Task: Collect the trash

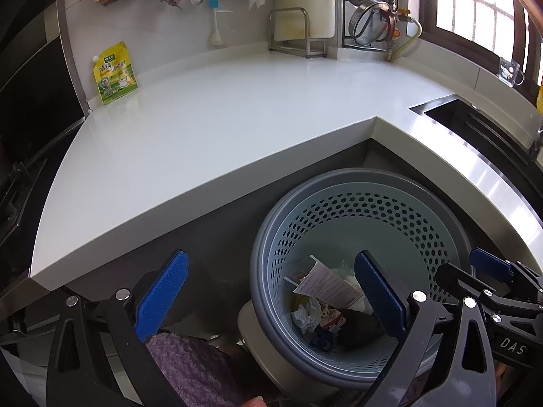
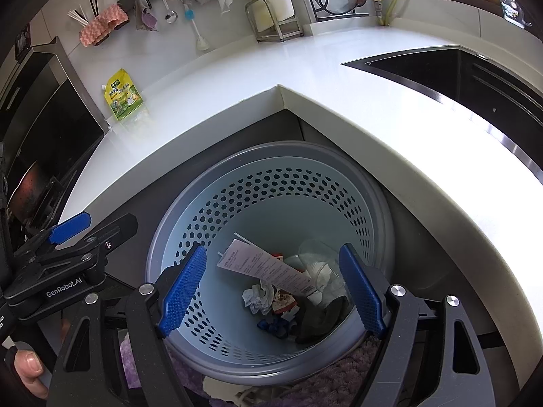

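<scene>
Blue fingers [image 1: 159, 296] of my left gripper [image 1: 271, 302] stood spread wide, nothing between them. Right gripper [image 2: 271, 288] released too, empty, hovered over basket [image 2: 203, 363]. Trash lay at basket bottom: printed paper slip [image 2: 261, 266], crumpled tissue [image 2: 258, 296], clear plastic cup [image 2: 315, 257]. Yellow pouch [image 1: 115, 74] stood on white table [image 1: 220, 129] against wall, well apart from basket.

I count one perforated blue-grey trash basket [image 2: 271, 203] below my two grippers, the left gripper [image 1: 271, 291] and the right gripper [image 2: 271, 285]. Inside it lie one printed paper slip [image 2: 264, 268], one crumpled white tissue [image 2: 258, 296] and one clear plastic cup [image 2: 319, 264]. On the white countertop [image 1: 220, 129] stands one yellow-green spouted pouch [image 1: 115, 73] and one metal rack [image 1: 295, 32].
</scene>
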`<action>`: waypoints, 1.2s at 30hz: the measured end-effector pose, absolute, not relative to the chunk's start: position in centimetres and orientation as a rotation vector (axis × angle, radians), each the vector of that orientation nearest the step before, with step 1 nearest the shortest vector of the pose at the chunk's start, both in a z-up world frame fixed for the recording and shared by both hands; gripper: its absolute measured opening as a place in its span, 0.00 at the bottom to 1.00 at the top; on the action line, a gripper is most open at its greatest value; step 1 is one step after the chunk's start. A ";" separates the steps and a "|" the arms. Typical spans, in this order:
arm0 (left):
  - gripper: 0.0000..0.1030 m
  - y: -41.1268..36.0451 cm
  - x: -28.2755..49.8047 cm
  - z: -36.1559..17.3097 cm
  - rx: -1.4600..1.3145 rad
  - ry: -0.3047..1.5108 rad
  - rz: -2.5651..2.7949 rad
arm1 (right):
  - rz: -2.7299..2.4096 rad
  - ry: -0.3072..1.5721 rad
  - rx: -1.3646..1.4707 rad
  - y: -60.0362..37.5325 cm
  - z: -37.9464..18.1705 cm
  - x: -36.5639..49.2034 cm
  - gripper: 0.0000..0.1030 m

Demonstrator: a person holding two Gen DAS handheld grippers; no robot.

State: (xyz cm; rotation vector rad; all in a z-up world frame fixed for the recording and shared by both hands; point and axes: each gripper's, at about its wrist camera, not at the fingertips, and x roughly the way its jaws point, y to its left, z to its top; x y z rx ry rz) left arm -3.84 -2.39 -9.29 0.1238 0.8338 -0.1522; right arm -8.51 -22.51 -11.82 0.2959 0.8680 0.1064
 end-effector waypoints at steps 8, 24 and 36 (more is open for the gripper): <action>0.94 -2.3 -3.8 -9.4 0.117 0.841 -0.152 | 0.107 0.869 0.297 -22.5 -11.8 -8.5 0.75; 0.94 -2.5 -3.8 -9.6 0.124 0.847 -0.154 | 0.108 0.870 0.298 -22.5 -11.8 -8.5 0.75; 0.94 -2.4 -3.8 -9.7 0.117 0.853 -0.154 | 0.108 0.868 0.298 -22.5 -11.8 -8.5 0.75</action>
